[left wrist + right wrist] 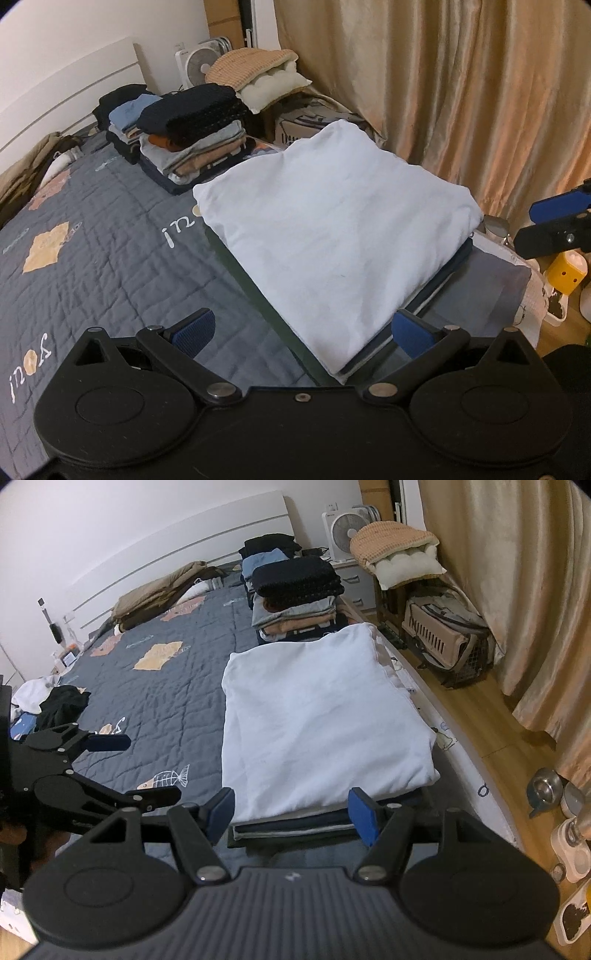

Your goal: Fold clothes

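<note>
We see a bedroom with a plain white wall (110, 528) behind a white slatted headboard (207, 531). The bed carries a grey quilt (177, 686) patched with tan shapes and fish. Along the right side hangs a gold curtain (461, 92), reaching a wooden floor (476, 716). Near the bed's head stand a white box fan (343, 531), a cushion pile (399, 550) and a beige pet carrier (439, 635). The lighting is soft and indoor.

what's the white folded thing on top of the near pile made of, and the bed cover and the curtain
White folded garment: looks like soft matte cotton knit, lightly creased. Bed cover: grey quilted fabric, stitched in a grid, with printed patches. Curtain: tan cloth with a satin-like sheen along its folds, possibly synthetic.
</note>
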Tool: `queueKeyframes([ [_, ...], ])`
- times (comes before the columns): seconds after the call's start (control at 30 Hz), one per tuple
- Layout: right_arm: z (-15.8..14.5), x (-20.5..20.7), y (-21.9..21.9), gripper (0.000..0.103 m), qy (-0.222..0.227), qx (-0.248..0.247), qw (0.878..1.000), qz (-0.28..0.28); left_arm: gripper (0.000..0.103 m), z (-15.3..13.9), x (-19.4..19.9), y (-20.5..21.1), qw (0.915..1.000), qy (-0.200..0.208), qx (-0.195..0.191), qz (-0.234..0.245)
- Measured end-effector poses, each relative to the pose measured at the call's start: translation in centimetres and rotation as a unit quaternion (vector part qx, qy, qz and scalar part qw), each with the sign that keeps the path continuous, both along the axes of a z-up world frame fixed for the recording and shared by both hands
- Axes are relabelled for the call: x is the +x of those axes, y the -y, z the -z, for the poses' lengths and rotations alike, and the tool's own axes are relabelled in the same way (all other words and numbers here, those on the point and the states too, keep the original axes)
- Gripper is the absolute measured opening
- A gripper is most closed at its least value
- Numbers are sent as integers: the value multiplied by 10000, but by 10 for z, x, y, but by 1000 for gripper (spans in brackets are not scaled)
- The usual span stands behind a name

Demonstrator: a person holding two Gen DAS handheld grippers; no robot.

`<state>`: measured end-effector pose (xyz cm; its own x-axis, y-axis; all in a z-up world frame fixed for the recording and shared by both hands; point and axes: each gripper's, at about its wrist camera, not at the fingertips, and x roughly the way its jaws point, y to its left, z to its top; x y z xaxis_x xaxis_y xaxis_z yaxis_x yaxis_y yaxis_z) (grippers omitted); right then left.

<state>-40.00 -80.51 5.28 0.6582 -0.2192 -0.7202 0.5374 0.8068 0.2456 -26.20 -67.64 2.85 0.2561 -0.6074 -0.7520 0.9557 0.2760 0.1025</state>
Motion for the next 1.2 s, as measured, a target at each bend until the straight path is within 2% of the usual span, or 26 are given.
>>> queueKeyframes([
  [0.57, -7, 30, 5, 67, -251, -181, 9994, 171, 103, 17, 28, 27, 9994, -199, 75, 277],
  [0.83, -1, 39, -3, 67, -491, -114, 9986, 164, 103, 21, 32, 24, 9992, -127, 188, 325],
  [0.93, -2, 40, -9, 67, -579, -236, 9979, 176, 103, 20, 32, 20, 9990, -79, 239, 366],
  [1.2, -10, 44, -21, 67, -553, -336, 9979, 102, 103, 15, 35, 11, 9990, -49, 230, 390],
])
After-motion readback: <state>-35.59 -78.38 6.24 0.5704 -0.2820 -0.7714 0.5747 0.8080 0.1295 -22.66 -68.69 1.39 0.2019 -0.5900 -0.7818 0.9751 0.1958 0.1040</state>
